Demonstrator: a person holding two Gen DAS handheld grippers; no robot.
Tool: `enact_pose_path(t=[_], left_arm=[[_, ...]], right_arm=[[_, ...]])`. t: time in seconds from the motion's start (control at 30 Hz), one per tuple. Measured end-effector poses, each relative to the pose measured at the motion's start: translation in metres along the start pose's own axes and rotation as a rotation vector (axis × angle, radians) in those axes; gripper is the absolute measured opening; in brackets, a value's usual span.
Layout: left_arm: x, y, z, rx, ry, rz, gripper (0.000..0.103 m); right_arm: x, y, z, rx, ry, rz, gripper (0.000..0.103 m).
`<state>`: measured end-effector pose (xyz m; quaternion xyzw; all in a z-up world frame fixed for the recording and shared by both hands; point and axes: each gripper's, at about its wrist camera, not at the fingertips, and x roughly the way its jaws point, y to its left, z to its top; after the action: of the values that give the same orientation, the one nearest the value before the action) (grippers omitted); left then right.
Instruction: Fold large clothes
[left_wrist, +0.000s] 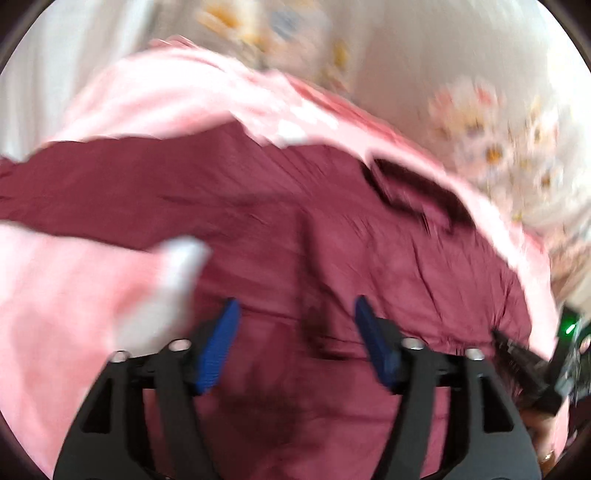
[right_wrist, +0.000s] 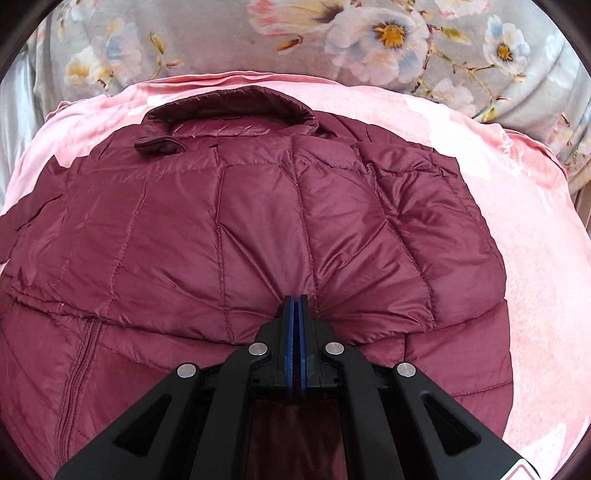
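Quilted maroon down jacket (right_wrist: 229, 229), spread over a pink blanket (right_wrist: 535, 280) on a bed with a grey floral cover (right_wrist: 369, 37). Right wrist view: the jacket lies ahead of and below the right claw (right_wrist: 297, 299), collar (right_wrist: 236, 107) at the far end, zip (right_wrist: 79, 373) running down at the near left, one side already lapped over the body at the right. The right claw's blue pads are pressed together on a pinch of jacket fabric at the near edge of the folded panel; radiating creases converge on the tips. Left wrist view (blurred): the left claw (left_wrist: 297, 310) hangs above the jacket with its blue fingers (left_wrist: 218, 347) well apart and nothing between them; a dark flap, probably the collar, lies ahead and to its right.

Judged step: folding the body, with one hand gripping and the other free. To do it well, the left claw should take the matching edge level with the right claw's hold, so both corners travel together. Slippery, puffy fabric favours a deep bite and a low, slow carry, then pressing out trapped air. Lifting one-sided would likely skew the fold.
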<state>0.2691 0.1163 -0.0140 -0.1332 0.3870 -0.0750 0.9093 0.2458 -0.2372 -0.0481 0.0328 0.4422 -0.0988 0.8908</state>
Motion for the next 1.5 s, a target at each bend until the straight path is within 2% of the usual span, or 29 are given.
enact_pose_path(t=[0.07, 0.1, 0.17, 0.23, 0.3, 0.37, 0.47, 0.6, 0.73, 0.77, 0.8, 0.83, 0.9, 0.93, 1.03, 1.13, 1.2, 1.23, 1.3, 1.37, 1.43, 1.5], left_arm=[[-0.027, 0.037, 0.010, -0.052, -0.057, 0.060, 0.073], [-0.036, 0.053, 0.015, -0.072, -0.071, 0.087, 0.073], [-0.051, 0.087, 0.023, -0.107, -0.094, 0.158, 0.073], [-0.055, 0.117, 0.029, -0.147, -0.100, 0.220, 0.073], [-0.053, 0.140, 0.032, -0.196, -0.096, 0.240, 0.073], [-0.047, 0.166, 0.035, -0.257, -0.083, 0.252, 0.073], [-0.041, 0.203, 0.039, -0.335, -0.084, 0.270, 0.073], [-0.033, 0.247, 0.046, -0.465, -0.099, 0.292, 0.073], [-0.022, 0.274, 0.056, -0.563, -0.128, 0.272, 0.073], [-0.019, 0.274, 0.061, -0.567, -0.142, 0.275, 0.071], [-0.017, 0.271, 0.066, -0.556, -0.151, 0.277, 0.054], [-0.014, 0.268, 0.071, -0.544, -0.149, 0.275, 0.029], [-0.013, 0.251, 0.087, -0.504, -0.147, 0.278, 0.008], [-0.019, 0.233, 0.098, -0.460, -0.172, 0.270, 0.002], [-0.046, 0.175, 0.124, -0.317, -0.250, 0.225, 0.001], [-0.087, 0.071, 0.156, -0.112, -0.343, 0.088, 0.001], [-0.105, 0.007, 0.166, 0.011, -0.384, 0.007, 0.000], [-0.116, -0.038, 0.169, 0.096, -0.401, -0.055, 0.001], [-0.120, -0.099, 0.168, 0.194, -0.389, -0.143, 0.001], [-0.114, -0.164, 0.159, 0.281, -0.340, -0.242, 0.001], [-0.096, -0.217, 0.139, 0.341, -0.283, -0.301, 0.001], [-0.071, -0.252, 0.117, 0.362, -0.217, -0.325, 0.001]], right_arm=[[-0.004, 0.002, 0.002, -0.005, -0.002, -0.015, 0.000], [-0.015, 0.006, 0.006, 0.019, -0.029, 0.006, 0.000], [-0.038, 0.021, 0.014, 0.054, -0.085, 0.104, 0.001], [-0.050, 0.052, 0.020, 0.008, -0.102, 0.167, 0.001], [-0.046, 0.083, 0.019, -0.053, -0.075, 0.201, 0.000], [-0.033, 0.109, 0.014, -0.101, -0.042, 0.189, 0.000], [-0.014, 0.120, 0.006, -0.113, 0.023, 0.189, 0.000], [-0.010, 0.124, -0.001, -0.120, 0.018, 0.178, 0.000], [-0.009, 0.129, -0.004, -0.143, 0.006, 0.148, 0.000], [-0.009, 0.130, -0.004, -0.149, 0.003, 0.140, 0.000], [-0.009, 0.131, -0.004, -0.151, 0.002, 0.135, 0.000], [-0.009, 0.132, -0.004, -0.155, 0.001, 0.131, 0.000], [-0.009, 0.132, -0.004, -0.155, 0.000, 0.129, 0.000], [-0.009, 0.131, -0.004, -0.155, 0.001, 0.131, 0.000], [-0.009, 0.131, -0.005, -0.152, 0.000, 0.134, 0.000], [-0.009, 0.130, -0.004, -0.148, 0.000, 0.139, 0.000], [-0.009, 0.129, -0.004, -0.141, 0.001, 0.147, 0.000], [-0.009, 0.127, -0.004, -0.131, 0.002, 0.160, 0.000], [-0.009, 0.117, -0.002, -0.082, 0.003, 0.214, 0.000], [-0.016, 0.102, 0.000, -0.014, -0.012, 0.265, 0.000], [-0.026, 0.085, 0.001, 0.038, -0.031, 0.282, 0.000], [-0.036, 0.063, -0.002, 0.086, -0.033, 0.285, 0.000]])
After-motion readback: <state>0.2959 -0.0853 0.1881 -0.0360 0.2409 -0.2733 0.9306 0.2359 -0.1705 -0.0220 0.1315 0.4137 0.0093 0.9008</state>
